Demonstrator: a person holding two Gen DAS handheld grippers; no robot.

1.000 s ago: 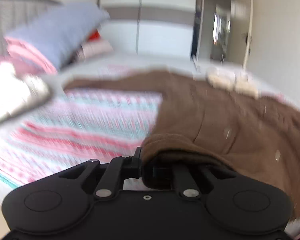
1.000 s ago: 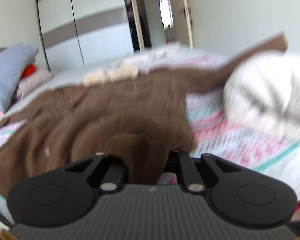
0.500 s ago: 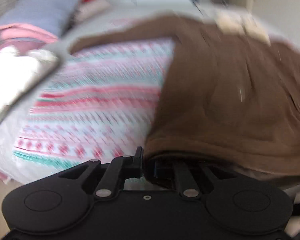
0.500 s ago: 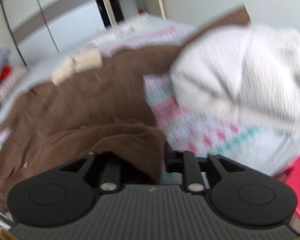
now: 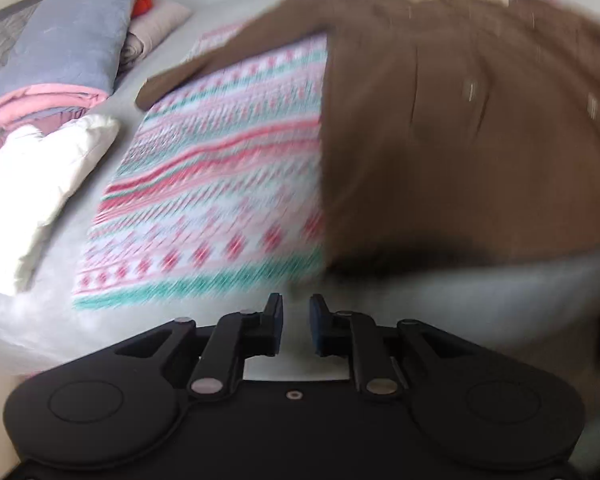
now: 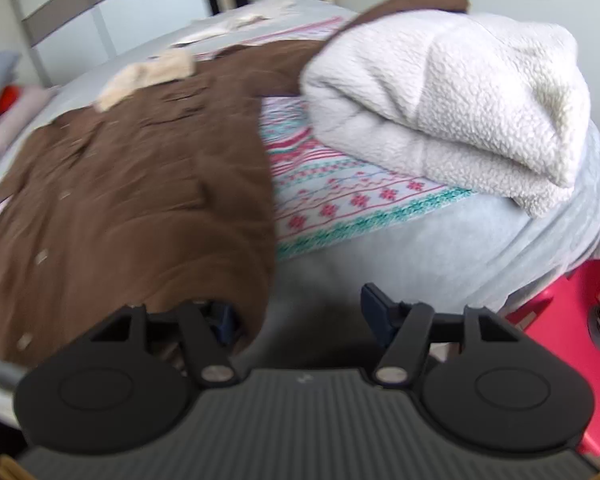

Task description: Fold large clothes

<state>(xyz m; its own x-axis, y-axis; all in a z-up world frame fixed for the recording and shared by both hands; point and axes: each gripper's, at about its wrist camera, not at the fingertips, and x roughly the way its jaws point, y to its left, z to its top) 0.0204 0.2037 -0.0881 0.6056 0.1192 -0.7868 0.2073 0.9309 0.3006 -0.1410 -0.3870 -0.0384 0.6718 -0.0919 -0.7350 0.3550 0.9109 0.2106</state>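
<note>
A large brown garment [image 5: 460,140] with small buttons and a cream collar [image 6: 148,76] lies spread on the bed, over a patterned pink and teal blanket [image 5: 220,180]. My left gripper [image 5: 294,314] hangs just off the garment's near hem. Its jaws are opening, a narrow gap between them with nothing in it. My right gripper [image 6: 300,312] is opening wide. The brown garment [image 6: 140,200] droops beside its left finger [image 6: 224,320], and neither pad presses on it.
A thick white fleece bundle [image 6: 460,112] sits on the blanket's right corner. Another white fleece [image 5: 40,180] and blue-grey and pink pillows [image 5: 72,32] lie at the left. The grey bedsheet [image 6: 380,260] falls over the near edge. A red object [image 6: 540,340] stands beside the bed.
Both grippers let go of the brown garment's hem, which dropped onto the bed. Their jaws parted, the right far wider, and both views tipped down toward the bed's near edge.
</note>
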